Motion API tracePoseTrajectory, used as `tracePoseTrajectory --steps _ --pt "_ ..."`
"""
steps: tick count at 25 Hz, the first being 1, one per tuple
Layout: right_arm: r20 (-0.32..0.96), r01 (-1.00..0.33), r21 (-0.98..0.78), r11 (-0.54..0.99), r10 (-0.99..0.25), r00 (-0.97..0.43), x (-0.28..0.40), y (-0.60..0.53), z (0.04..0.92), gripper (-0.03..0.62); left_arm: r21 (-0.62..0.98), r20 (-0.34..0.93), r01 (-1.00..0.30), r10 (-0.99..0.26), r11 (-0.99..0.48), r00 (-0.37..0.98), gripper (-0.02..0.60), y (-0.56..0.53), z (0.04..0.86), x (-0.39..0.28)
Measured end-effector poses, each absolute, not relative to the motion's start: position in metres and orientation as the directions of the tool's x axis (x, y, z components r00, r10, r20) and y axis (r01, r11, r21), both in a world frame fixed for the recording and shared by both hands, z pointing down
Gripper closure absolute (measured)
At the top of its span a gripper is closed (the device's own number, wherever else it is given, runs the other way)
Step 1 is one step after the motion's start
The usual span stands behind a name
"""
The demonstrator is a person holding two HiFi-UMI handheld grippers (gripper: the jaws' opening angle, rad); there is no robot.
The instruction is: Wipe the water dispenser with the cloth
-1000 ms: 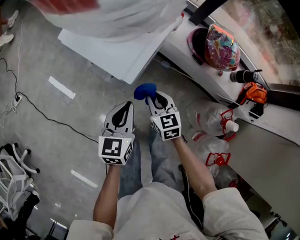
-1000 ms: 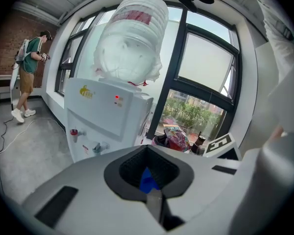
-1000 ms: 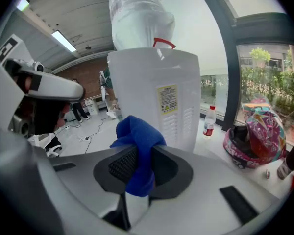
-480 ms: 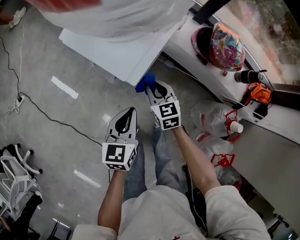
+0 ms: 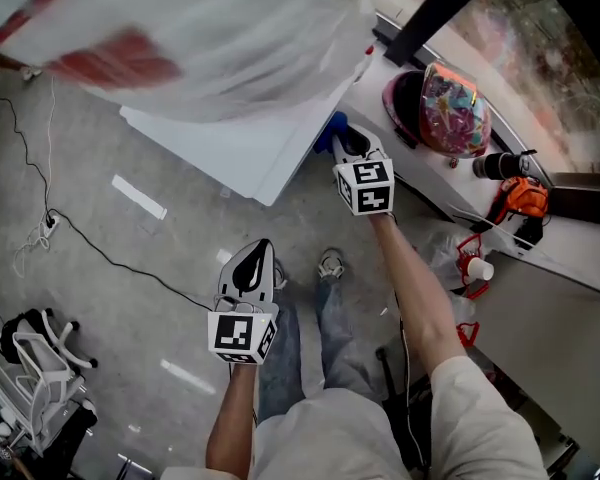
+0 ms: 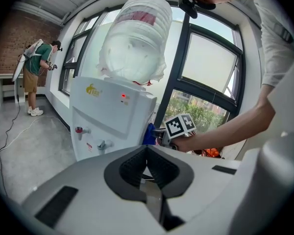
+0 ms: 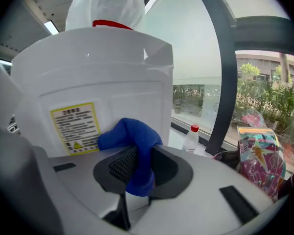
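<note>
Step in hand: bringing cloth to the dispenser's side panel; wiping judged just starting. Right gripper (image 5: 344, 142) clenched on the blue cloth (image 7: 132, 146), a wad bulging out past the jaws. Cloth sits close against the white dispenser (image 7: 103, 77), just beside the yellow label (image 7: 76, 121); actual contact cannot be confirmed. Left gripper (image 5: 252, 260) jaws together, nothing between them, hanging low over the floor, well apart from the dispenser. Next move likely calls for pressing the wad flat on the panel and sweeping along it, keeping the jaws themselves off the plastic. Versus a second ago: the right gripper was beside the left over the floor; it has since reached forward to the dispenser's edge, while the left has barely shifted.
</note>
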State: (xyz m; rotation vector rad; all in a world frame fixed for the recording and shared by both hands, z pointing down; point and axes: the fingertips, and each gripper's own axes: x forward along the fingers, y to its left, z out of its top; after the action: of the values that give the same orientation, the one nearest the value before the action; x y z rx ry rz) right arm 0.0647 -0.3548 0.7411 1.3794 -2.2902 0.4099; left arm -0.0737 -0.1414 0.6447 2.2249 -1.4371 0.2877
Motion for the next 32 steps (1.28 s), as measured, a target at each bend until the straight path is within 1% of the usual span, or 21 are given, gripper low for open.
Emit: tracePoseTrajectory --steps 5,9,15,20,26,32 --pt "0.491 -0.915 0.001 0.404 -0.798 -0.351 0.097 -0.398 0.730 0.514 0.270 0.429 -0.902 -0.797 -0.336 0.426 0.571 -0.143 0.646 -0.069" --pt "0.469 -0.925 -0.026 0.379 -0.812 -0.347 0.104 -0.408 0.720 0.514 0.265 0.423 -0.901 -0.798 -0.344 0.430 0.571 -0.150 0.643 -0.068" --pt "0.492 -0.923 -0.044 0.382 -0.796 -0.353 0.106 -0.384 0.730 0.514 0.247 0.414 -0.899 -0.800 -0.361 0.435 0.571 -0.152 0.632 -0.064" --pt "0.455 -0.921 -0.065 0.384 -0.810 -0.370 0.112 -0.352 0.706 0.514 0.235 0.396 -0.899 -0.808 -0.370 0.436 0.571 -0.156 0.616 -0.054" --pt "0.408 -0.919 -0.116 0.378 -0.825 -0.391 0.117 -0.319 0.641 0.514 0.201 0.326 -0.891 -0.830 -0.407 0.453 0.571 -0.176 0.559 -0.034" --pt "0.299 -0.916 -0.103 0.389 -0.866 -0.401 0.121 -0.304 0.541 0.514 0.131 0.243 -0.889 -0.855 -0.438 0.458 0.571 -0.192 0.484 -0.019"
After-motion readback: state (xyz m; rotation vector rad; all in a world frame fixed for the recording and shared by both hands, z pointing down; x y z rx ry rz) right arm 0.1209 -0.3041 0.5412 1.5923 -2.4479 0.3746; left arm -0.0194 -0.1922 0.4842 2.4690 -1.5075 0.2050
